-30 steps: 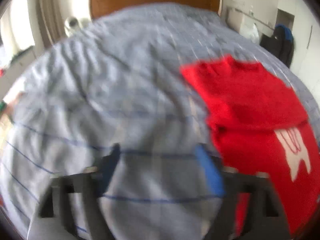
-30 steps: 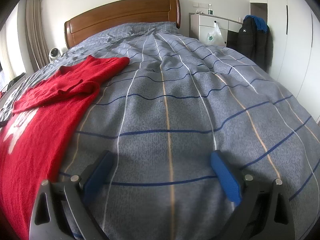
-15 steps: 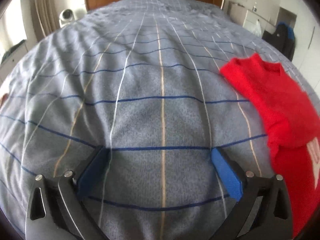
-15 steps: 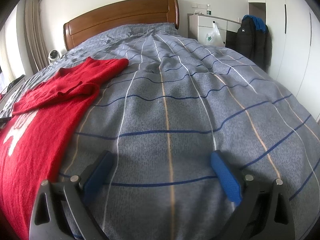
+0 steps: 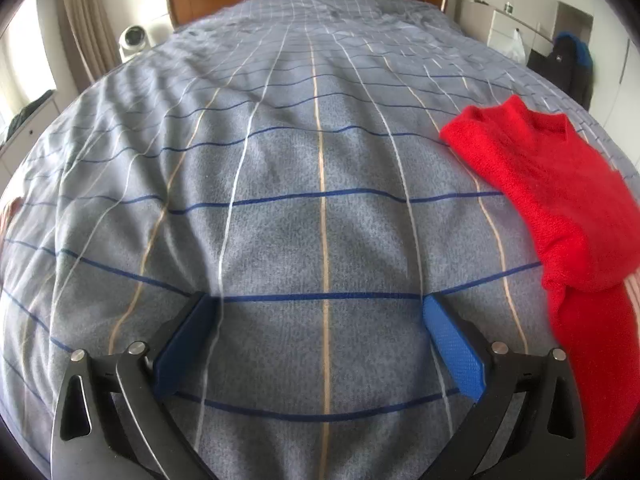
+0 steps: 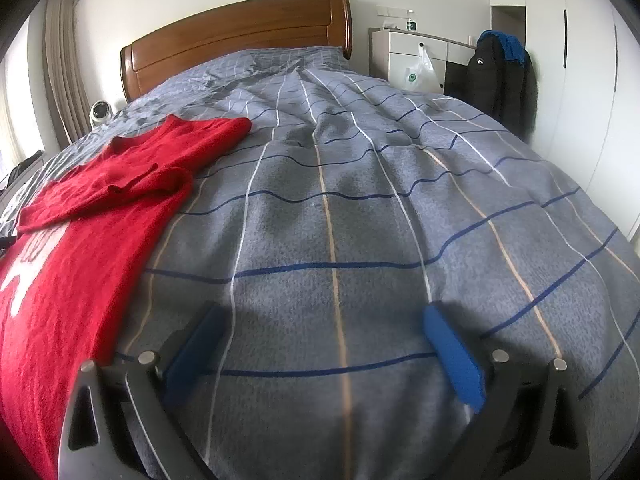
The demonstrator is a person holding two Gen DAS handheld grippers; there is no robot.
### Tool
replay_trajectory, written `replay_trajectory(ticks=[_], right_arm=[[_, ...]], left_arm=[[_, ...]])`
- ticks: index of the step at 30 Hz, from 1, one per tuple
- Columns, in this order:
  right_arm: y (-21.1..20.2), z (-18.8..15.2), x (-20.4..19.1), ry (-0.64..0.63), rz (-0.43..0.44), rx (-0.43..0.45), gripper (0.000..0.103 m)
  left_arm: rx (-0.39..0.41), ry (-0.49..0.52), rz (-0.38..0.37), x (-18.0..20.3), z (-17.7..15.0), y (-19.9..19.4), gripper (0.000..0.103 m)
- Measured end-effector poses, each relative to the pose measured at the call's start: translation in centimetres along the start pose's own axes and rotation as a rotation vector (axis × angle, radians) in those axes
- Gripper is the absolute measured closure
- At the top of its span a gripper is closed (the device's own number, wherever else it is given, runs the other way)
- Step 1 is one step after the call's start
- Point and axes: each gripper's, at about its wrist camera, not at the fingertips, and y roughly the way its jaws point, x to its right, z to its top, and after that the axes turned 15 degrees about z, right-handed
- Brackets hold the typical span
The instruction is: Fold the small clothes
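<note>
Checked bedspread [image 6: 360,240], red sweater [image 6: 80,248] (lettering perhaps unreadable)

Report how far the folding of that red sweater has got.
Done: one sleeve of the red sweater already lies folded across its chest, and the garment is spread flat on the plaid duvet. In hand: nothing; the left gripper and the right gripper are both open over bare duvet, the sweater off to the side. Left: whatever folds remain; the body is still unfolded.
</note>
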Motion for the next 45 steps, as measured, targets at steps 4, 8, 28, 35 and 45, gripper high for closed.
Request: replay_trajectory(ticks=[4,8,28,35,45], right_arm=[[0.01,0.05,0.01,0.0,0.0,0.001,0.005],[0.04,0.04,0.03,0.001,0.001,0.005,0.005],[0.49,0.07,-0.3,0.008,-0.044,0.006,0.002],[0.37,-0.09,-0.35,0.008,-0.045,0.007,0.001],[0.33,-0.27,-0.52,0.006,-0.063,0.009,0.002]], left_arm=[[0.0,0.0,0.0,0.02,-0.01,0.01,0.0],[0.0,0.0,0.0,0.0,-0.02,-0.01,0.0],[0.0,-0.001,0.0,0.01,-0.02,0.02,0.0],[0.001,-0.001,0.0,0.0,-0.03,0.01,0.0],[0.001,-0.001,0.0,0.0,-0.05,0.01,0.0]])
